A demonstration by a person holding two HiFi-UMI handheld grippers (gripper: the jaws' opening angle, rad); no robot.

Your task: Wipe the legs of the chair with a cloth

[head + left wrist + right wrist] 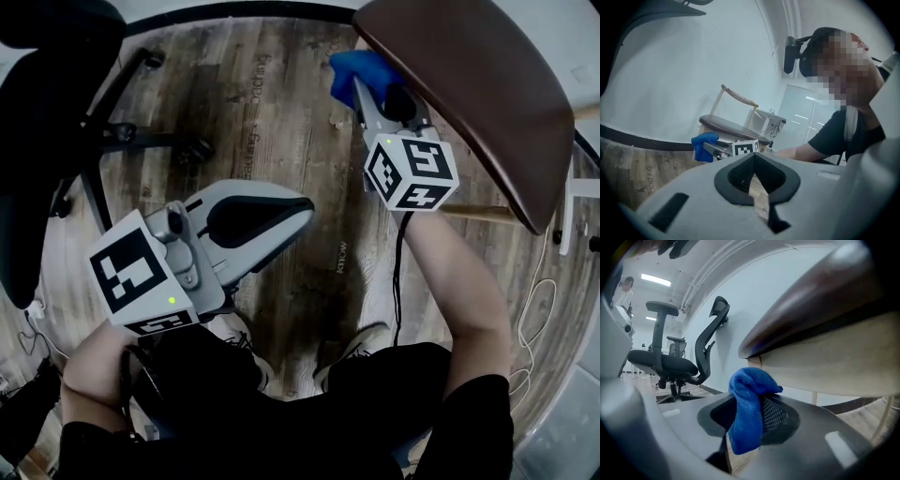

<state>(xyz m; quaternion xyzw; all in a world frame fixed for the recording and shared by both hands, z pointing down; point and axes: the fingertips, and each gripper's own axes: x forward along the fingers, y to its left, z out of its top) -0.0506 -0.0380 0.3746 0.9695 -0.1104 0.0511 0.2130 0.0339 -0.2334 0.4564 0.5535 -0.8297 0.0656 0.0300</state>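
The floor (281, 141) is grey-brown wood plank, and faint print runs along some boards. One word seems to read "know" and another ends in "aching"; the rest is too faint to read. A pale wall (670, 70) with a dark skirting closes the room.

A black office chair (47, 112) stands at the left. The chair (469, 94), with its brown seat on pale wooden legs, is at the upper right.

The left gripper (300, 211) is held low over the floor, well apart from the chair, its jaws closed together on nothing.

The right gripper (367, 84) reaches under the seat's front edge, clenched on the blue cloth (747, 408). The cloth's long axis runs along the jaws. Its bunched top lies just below the seat, by the top of a leg (754, 363), and its tail hangs down between the jaws.
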